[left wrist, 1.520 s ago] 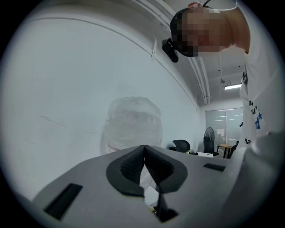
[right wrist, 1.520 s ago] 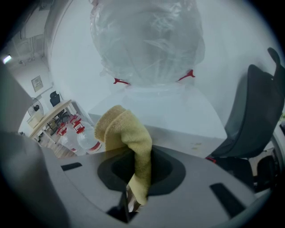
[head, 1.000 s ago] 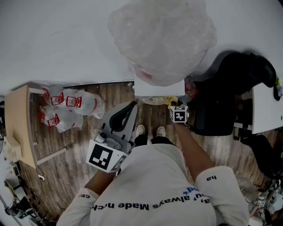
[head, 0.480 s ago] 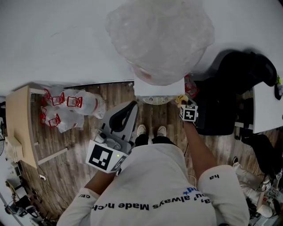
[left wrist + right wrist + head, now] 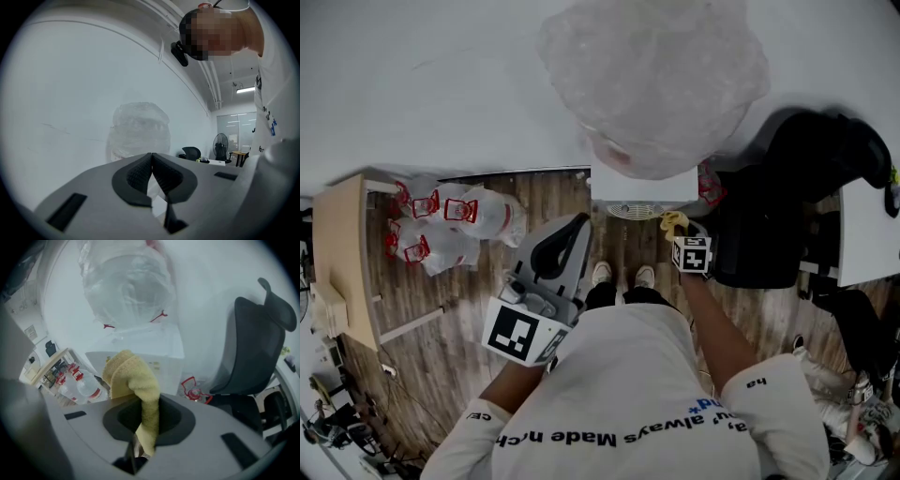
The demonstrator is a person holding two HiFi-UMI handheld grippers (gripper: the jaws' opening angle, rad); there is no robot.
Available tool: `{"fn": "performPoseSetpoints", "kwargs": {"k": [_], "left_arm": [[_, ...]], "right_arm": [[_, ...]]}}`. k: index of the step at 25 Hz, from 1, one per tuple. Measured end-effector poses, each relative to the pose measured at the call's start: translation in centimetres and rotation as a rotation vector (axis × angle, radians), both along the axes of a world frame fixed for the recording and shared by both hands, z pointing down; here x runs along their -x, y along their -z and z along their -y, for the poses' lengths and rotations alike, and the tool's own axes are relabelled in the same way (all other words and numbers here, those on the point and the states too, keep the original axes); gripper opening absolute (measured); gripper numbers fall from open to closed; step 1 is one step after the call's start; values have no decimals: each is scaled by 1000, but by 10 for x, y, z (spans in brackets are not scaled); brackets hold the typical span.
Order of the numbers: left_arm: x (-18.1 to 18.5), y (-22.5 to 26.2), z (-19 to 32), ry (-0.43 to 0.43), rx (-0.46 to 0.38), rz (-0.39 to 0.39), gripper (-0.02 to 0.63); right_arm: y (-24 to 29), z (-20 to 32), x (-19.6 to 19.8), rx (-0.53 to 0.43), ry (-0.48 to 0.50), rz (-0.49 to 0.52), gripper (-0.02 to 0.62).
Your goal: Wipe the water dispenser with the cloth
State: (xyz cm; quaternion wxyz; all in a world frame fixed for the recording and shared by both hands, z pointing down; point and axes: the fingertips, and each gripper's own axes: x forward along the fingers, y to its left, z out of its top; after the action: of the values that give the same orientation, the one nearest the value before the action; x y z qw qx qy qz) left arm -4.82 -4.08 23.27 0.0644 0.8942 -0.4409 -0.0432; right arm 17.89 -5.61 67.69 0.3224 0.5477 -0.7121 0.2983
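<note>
- Closest to the camera, at chest height: left gripper (image 5: 151, 168) has its jaws pressed together with nothing between them. It is held up in front of the shirt, pointing toward the wall, well apart from the work.
- Below it, the person's shoes (image 5: 598, 275) stand on the wood floor (image 5: 459, 319), facing the water dispenser (image 5: 642, 186).
- Right gripper (image 5: 149, 416) is reached forward and low, clamped on the yellow cloth (image 5: 131, 373). The cloth runs down between the jaws and its free end bunches up above them.
- From the head view, the cloth sits at the dispenser's front right corner, just under the top edge. I can't confirm contact from either view.
- Dispenser is a white box against the wall with a big clear bottle (image 5: 652, 84) upside down on top. The bottle bulges out over the body and hides most of its top from above.
- Tight on the right: a black office chair (image 5: 769, 216) stands just beside the dispenser, next to the right arm. A small red-handled item (image 5: 194, 392) lies on the floor between chair and dispenser.
- Left of the dispenser, well clear: a cluster of spare bottles (image 5: 450, 230) with red handles on the floor, beside a light wooden table (image 5: 337, 262).
- Far right: the edge of a white desk (image 5: 862, 234) behind the chair.
- Backdrop is a plain white wall (image 5: 441, 84).
</note>
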Motion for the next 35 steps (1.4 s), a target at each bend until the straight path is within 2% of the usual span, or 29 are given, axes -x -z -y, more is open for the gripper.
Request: {"fn": "performPoseSetpoints", "kwargs": {"k": [10, 16, 24, 35], "left_arm": [[31, -5, -9, 50, 16, 17, 20], [51, -10, -11, 85, 34, 20, 20], [73, -24, -12, 112, 65, 29, 20], [74, -27, -4, 102, 79, 29, 20]], "right_arm": [[-9, 3, 141, 23, 204, 82, 58], [-28, 6, 202, 91, 284, 85, 58], [-54, 24, 238, 123, 307, 80, 58], [-54, 37, 223, 172, 231, 84, 58]]}}
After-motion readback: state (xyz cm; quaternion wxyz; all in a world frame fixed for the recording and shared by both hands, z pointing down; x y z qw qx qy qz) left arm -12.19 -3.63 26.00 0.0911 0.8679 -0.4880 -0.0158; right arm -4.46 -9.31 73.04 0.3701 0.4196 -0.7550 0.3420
